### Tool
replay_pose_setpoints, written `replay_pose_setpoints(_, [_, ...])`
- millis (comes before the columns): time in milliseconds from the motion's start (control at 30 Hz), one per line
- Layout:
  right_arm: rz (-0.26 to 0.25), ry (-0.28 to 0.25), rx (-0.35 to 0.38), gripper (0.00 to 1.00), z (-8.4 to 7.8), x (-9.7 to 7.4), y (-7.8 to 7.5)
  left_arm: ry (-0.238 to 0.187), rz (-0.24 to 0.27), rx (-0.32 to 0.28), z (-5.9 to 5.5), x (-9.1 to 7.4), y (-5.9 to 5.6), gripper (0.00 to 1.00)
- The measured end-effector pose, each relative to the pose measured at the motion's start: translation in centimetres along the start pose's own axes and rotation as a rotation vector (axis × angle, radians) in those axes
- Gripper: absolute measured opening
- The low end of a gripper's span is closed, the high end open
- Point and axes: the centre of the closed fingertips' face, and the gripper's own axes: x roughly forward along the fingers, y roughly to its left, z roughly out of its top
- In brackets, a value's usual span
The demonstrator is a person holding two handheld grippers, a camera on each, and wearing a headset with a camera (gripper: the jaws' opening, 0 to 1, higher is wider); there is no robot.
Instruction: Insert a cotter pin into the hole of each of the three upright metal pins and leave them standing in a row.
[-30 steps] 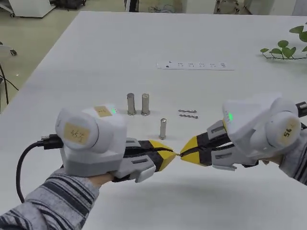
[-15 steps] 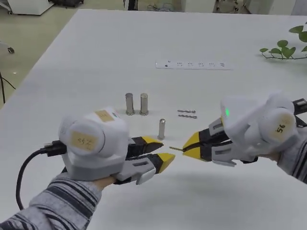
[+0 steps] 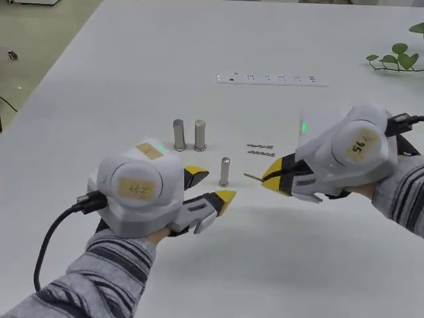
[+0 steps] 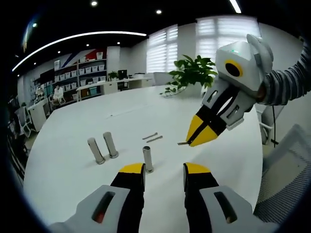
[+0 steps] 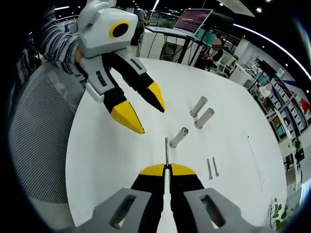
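Three upright metal pins stand on the white table: two side by side point(image 3: 178, 134) point(image 3: 200, 134) and a shorter-looking one point(image 3: 224, 171) nearer me. My right gripper point(image 3: 268, 179) is shut on a cotter pin point(image 3: 252, 177) whose tip points left toward the near pin point(image 5: 179, 137); the cotter pin point(image 5: 166, 151) sticks out ahead of the jaws. My left gripper point(image 3: 211, 185) is open just left of the near pin point(image 4: 147, 158), nothing between its jaws. Two more cotter pins point(image 3: 260, 150) lie on the table right of the metal pins.
A white power strip point(image 3: 271, 79) lies further back on the table. A green plant point(image 3: 396, 58) is at the far right edge. Behind the table there are office shelves and desks.
The grippers were tip to tip with the cotter pin between them; the left has opened and drawn apart, and the right now holds the cotter pin alone, nearer the front metal pin.
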Motion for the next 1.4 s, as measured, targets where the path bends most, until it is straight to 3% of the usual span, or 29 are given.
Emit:
replay_pose_setpoints(167, [-0.017, 0.028, 0.017, 0.00, -0.5, 0.9, -1.1, -0.007, 0.083, -0.045, -0.2, 1.4, 1.7, 0.29])
replay_pose_setpoints(467, [-0.027, 0.057, -0.002, 0.00, -1.1, 2.7, -2.6, -0.003, 0.132, -0.087, -1.5, 3.7, 2.9, 0.26])
replay_pose_setpoints(633, [-0.020, 0.066, -0.011, 0.00, -1.1, 3.5, -2.8, 0.014, 0.139, -0.076, -2.1, 4.9, 3.2, 0.25])
replay_pose_setpoints(900, [0.002, 0.065, -0.010, 0.00, -1.1, 4.1, -2.6, 0.020, 0.118, -0.108, -2.4, 6.5, 2.9, 0.21])
replay_pose_setpoints(1400, [0.009, 0.057, -0.011, 0.00, -0.4, 4.5, -2.6, 0.018, 0.105, -0.122, -2.4, 7.5, 2.8, 0.10])
